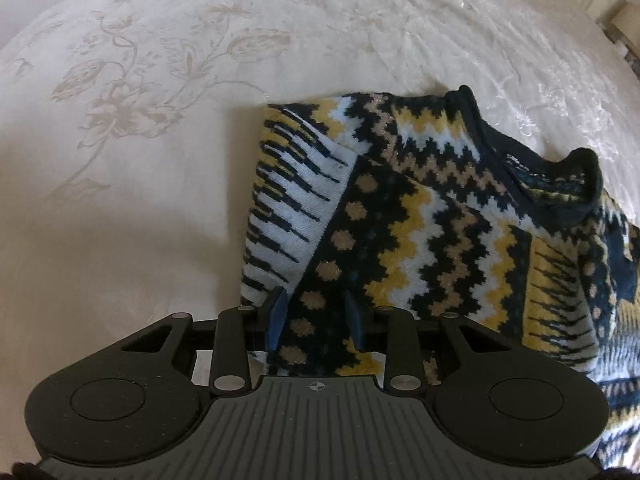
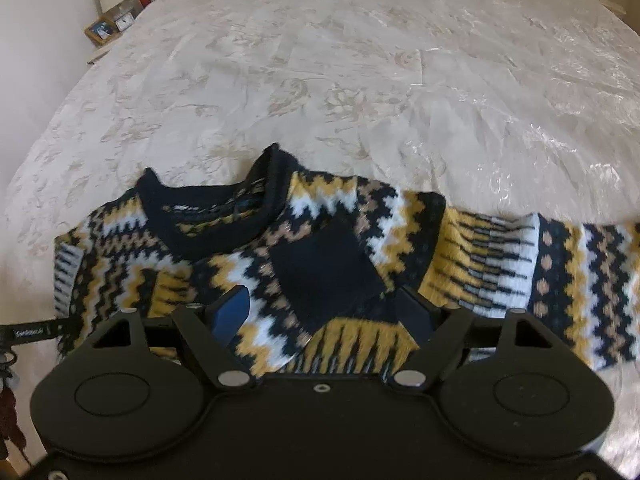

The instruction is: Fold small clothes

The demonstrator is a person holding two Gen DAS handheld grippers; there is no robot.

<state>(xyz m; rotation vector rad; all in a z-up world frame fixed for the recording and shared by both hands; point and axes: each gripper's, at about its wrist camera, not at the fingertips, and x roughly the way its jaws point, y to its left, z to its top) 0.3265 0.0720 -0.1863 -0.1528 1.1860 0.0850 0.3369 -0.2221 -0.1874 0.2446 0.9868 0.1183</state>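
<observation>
left tool narrow, straddling a sweater sleeve fold; grip unclear. right tool jaws wide over the chest. sweater flat on bed, collar far. pinch the right sleeve, fold inward.

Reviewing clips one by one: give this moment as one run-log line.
stage: folding | item: patterned sweater flat on bedspread | left gripper: holding folded-in sleeve | right gripper: open over sweater, nothing gripped
</observation>
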